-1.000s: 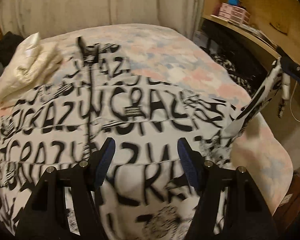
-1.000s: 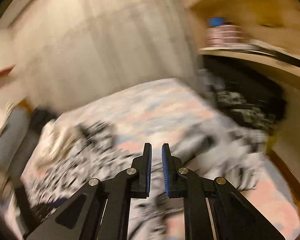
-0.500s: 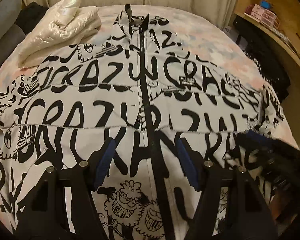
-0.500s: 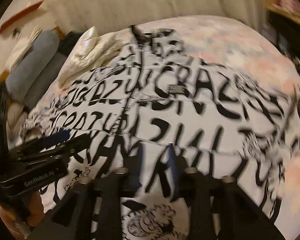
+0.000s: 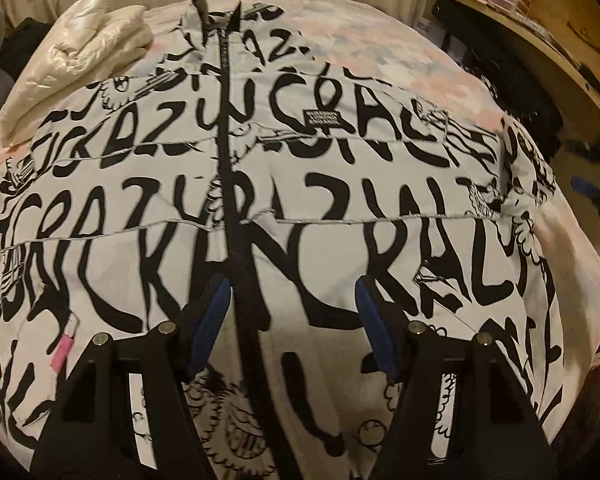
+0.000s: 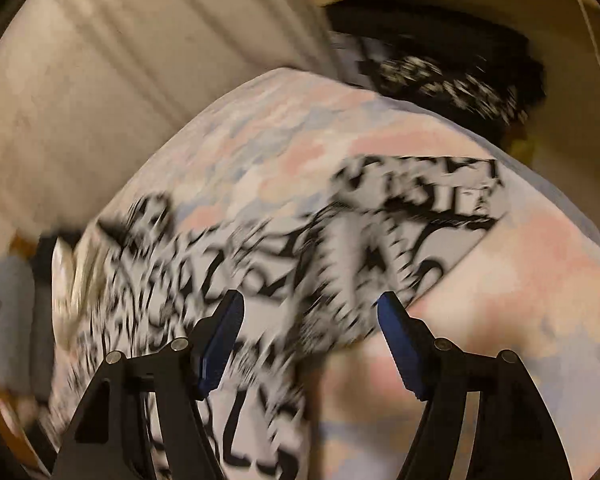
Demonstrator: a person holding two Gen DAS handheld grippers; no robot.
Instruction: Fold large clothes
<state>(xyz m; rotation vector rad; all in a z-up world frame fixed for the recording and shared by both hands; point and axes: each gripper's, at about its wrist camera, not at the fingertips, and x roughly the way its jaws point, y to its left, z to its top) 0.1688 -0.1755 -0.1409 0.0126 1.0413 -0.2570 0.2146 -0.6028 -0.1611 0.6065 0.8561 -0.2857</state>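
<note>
A large white jacket [image 5: 320,184] printed with black "CRAZY" lettering lies spread flat on the bed, front up, its black zipper [image 5: 230,184] running down the middle. My left gripper [image 5: 292,300] hovers open above the lower front, its blue pads either side of the zipper, nothing between them. In the blurred right wrist view my right gripper [image 6: 310,312] is over the jacket's right sleeve [image 6: 412,216], which lies out across the bedcover. Its jaws are opening and nothing is gripped.
A folded cream puffer jacket [image 5: 80,64] sits at the bed's far left corner. The pastel pink-and-blue bedcover [image 6: 520,280] shows around the jacket. A wooden desk [image 5: 540,52] with pink boxes stands on the right, dark clutter beneath it. A curtain hangs behind.
The right gripper went from shut to open and swung right and down over the sleeve, which now lies on the bed. The left gripper sank closer to the jacket front.
</note>
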